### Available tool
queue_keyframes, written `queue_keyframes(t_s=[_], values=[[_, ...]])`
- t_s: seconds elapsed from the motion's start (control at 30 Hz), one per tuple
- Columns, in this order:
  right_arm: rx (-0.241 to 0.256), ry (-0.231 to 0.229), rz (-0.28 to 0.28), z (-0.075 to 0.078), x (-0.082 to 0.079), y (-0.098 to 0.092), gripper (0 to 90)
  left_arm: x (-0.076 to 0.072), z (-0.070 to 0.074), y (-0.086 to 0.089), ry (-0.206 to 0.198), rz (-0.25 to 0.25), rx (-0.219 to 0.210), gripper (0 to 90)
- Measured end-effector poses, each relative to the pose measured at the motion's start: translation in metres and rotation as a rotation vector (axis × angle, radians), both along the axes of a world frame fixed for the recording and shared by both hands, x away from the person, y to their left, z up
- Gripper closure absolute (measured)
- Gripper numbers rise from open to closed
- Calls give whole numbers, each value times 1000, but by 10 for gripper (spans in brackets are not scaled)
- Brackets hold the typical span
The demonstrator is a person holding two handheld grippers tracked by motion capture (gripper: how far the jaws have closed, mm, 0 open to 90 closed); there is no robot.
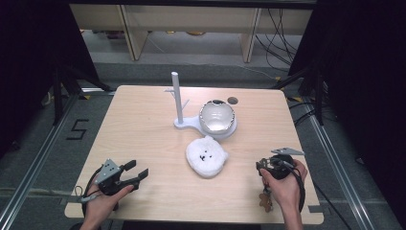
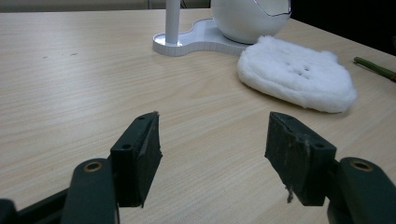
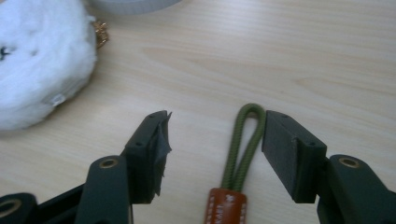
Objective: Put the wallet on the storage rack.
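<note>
One brown tag (image 3: pixel 226 205), embossing perhaps lettering

Light: even, from overhead, bright on the bench (image 1: pixel 143 143)
Shadows: soft, short
Surroundings: dark
Focus: near tool parts slightly blurred

- One white fluffy pouch (image 1: pixel 206 156), just in front of white stand (image 1: pixel 191 123)
- One silvery bowl (image 1: pixel 217 116), on stand
- One green cord loop (image 3: pixel 243 144), right of stand
- Two grippers, nearer than stand: left gripper (image 1: pixel 136 173), right gripper (image 1: pixel 266 165)

A fluffy white plush pouch (image 1: pixel 206 156) lies on the matt, wood-grained table (image 1: pixel 143 143) by a glossy plastic stand (image 1: pixel 210 125).
</note>
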State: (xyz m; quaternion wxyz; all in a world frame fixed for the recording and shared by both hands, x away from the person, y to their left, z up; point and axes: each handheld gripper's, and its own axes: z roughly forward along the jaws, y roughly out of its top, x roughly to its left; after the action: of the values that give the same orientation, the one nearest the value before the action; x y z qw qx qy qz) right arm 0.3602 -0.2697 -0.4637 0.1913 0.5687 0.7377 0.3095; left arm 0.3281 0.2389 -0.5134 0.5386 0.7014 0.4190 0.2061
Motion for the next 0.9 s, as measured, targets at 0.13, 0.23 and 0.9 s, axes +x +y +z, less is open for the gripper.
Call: queue_keyframes(t_s=[0.13,0.23,0.9], values=[[28,76,49,6,1,12,413,4,-1,1,9,17,13,347],[26,102,91,10,8,18,405,8,2,-1,9,18,21,347],[74,250,250,6,58,82,520,21,3,-32,4,-87,44,345]])
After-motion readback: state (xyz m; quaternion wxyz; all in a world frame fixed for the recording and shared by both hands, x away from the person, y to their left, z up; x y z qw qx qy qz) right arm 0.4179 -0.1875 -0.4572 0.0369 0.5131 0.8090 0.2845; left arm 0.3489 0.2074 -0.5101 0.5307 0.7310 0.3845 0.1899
